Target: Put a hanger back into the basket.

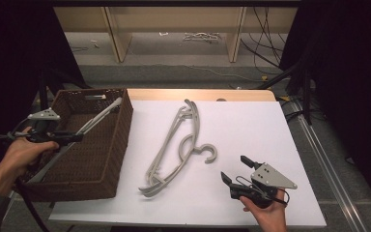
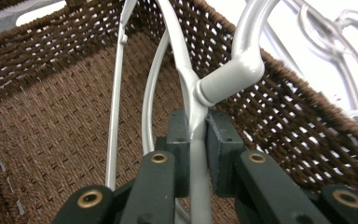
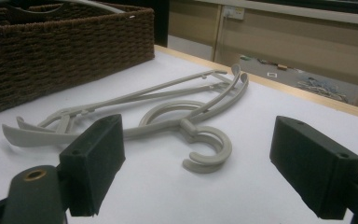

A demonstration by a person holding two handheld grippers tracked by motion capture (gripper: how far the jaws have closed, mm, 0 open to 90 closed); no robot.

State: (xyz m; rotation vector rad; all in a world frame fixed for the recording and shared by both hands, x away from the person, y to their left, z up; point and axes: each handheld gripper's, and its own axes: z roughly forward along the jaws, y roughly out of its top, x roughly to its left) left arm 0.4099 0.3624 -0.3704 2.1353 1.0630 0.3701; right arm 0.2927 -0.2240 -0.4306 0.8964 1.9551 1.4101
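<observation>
My left hand-held gripper (image 2: 193, 140) is clamped on the thin neck of a silver hanger (image 2: 186, 79), just below the joint where its hook curves away. I hold that hanger inside the brown wicker basket (image 1: 118, 145) at the left end of the desk (image 1: 251, 203); its long axis runs slantwise from my hand up toward the basket's far right corner, where one end rests on the rim. The woven floor lies right under it, so I judge that lowering it flat is the move that remains.

My right hand-held gripper (image 3: 214, 163) hovers with its jaws spread wide and nothing between them. The grey hangers (image 1: 174, 145) lie on the white desk just ahead of it and a little to the left, one stacked on another, their long axis running away from me toward the far edge, the hook (image 3: 207, 149) curling toward these jaws. My right hand is the nearer one to them.

The desk top is plain white with a wooden strip along the far edge. Beyond it are a grey floor, loose cables and pale wooden furniture.
</observation>
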